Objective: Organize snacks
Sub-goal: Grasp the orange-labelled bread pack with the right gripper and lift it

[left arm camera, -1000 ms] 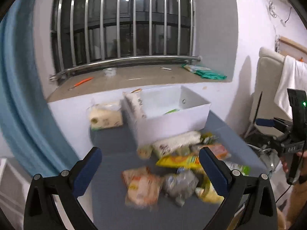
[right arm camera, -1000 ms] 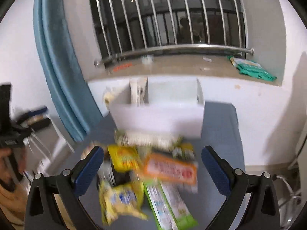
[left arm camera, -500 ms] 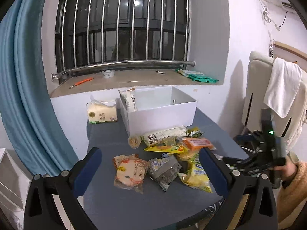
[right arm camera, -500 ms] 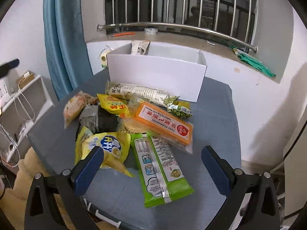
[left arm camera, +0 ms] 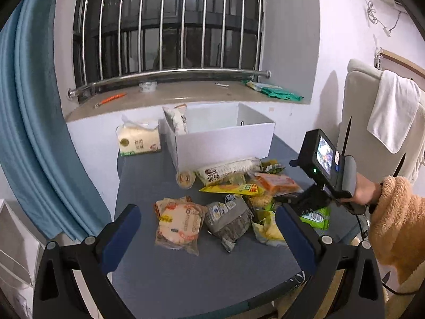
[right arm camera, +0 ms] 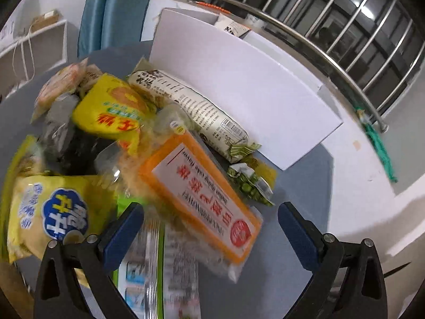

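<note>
A pile of snack packets lies on the grey table (left arm camera: 170, 273) in front of an open white box (left arm camera: 225, 143). My left gripper (left arm camera: 209, 228) is open and empty, held above the table's near edge, short of a round biscuit pack (left arm camera: 178, 223) and a grey packet (left arm camera: 229, 218). My right gripper (right arm camera: 211, 226) is open and empty, low over the orange cake packet (right arm camera: 202, 196), with a green packet (right arm camera: 156, 273) under it. The right gripper also shows in the left wrist view (left arm camera: 305, 202), at the pile's right side. A yellow packet (right arm camera: 114, 109) and a long white packet (right arm camera: 194, 109) lie nearer the box (right arm camera: 239, 90).
A tissue pack (left arm camera: 139, 141) stands left of the box. One snack bag (left arm camera: 179, 118) stands inside the box. A blue curtain (left arm camera: 34, 133) hangs at the left, a white chair with a towel (left arm camera: 390, 111) at the right. The windowsill (left arm camera: 172, 95) runs behind.
My right gripper has dropped and moved in close over the pile, now above the orange packet. My left gripper has come slightly nearer the table. Both stay open.
</note>
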Motion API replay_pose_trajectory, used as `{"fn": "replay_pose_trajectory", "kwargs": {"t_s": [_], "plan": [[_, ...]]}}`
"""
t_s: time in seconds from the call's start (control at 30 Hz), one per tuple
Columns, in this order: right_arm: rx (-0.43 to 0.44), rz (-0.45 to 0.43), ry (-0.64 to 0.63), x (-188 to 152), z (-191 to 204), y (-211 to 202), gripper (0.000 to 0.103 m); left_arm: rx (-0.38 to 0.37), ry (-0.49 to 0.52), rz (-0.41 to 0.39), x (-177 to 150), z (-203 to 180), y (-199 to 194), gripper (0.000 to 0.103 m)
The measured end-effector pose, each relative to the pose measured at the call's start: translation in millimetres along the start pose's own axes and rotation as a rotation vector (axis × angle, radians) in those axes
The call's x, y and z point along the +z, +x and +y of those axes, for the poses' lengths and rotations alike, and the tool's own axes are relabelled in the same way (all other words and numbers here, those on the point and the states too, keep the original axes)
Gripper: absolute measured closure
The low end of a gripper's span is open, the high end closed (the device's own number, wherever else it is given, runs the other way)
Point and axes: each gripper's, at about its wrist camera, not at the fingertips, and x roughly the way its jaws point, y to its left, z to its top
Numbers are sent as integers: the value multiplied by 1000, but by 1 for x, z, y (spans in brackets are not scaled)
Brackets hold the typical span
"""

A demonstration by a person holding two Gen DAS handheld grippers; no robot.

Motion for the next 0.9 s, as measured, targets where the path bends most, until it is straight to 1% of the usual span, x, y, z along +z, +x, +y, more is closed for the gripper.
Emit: {"fn": "replay_pose_trajectory", "kwargs": {"t_s": [0.03,0.07,0.1,0.13,0.17,0.23,0.27,0.3,0.33,0.4,0.43,0.47,0.53,0.57,0.63,0.8,0.9], "plan": [[3,3,11,1,-3,4,13,3,-5,6,-1,2,2,0],[16,20,21,2,-6,9,30,5,-8,8,-2,2,3,0],[30,44,28,2,-9,14,62,6,-12,8,-3,3,3,0],[16,63,27,1,-11,18,62,7,-16,11,-4,5,5,0],[12,57,11,0,-11,18,62,12,-21,15,-5,7,6,0],[49,56,19,0,-15,13,63,19,-30,22,-8,11,9,0],[64,36,37,1,-18,7,69,22,-38,27,-9,15,12,0],[68,10,64,1,-23,-3,73,21,-46,33,-11,19,16,0],[66,0,81,2,-26,-8,75,16,-59,49,-13,23,22,0],[84,-35,144,2,-37,-25,83,6,-84,82,-16,31,35,0],[98,-51,173,2,-42,-33,85,-5,-97,101,-19,35,43,0],[126,-65,221,1,-50,-44,90,-7,-100,119,-21,37,50,0],[168,-107,295,0,-60,-62,90,-5,-90,170,-27,42,72,0],[184,-127,316,-1,-62,-71,90,14,-73,208,-30,44,87,0],[218,-154,353,5,-63,-83,90,14,-35,253,-35,46,111,0],[341,-211,475,1,-62,-105,90,24,2,310,-38,51,152,0],[366,-241,495,-3,-59,-117,90,34,6,344,-40,54,174,0]]}}
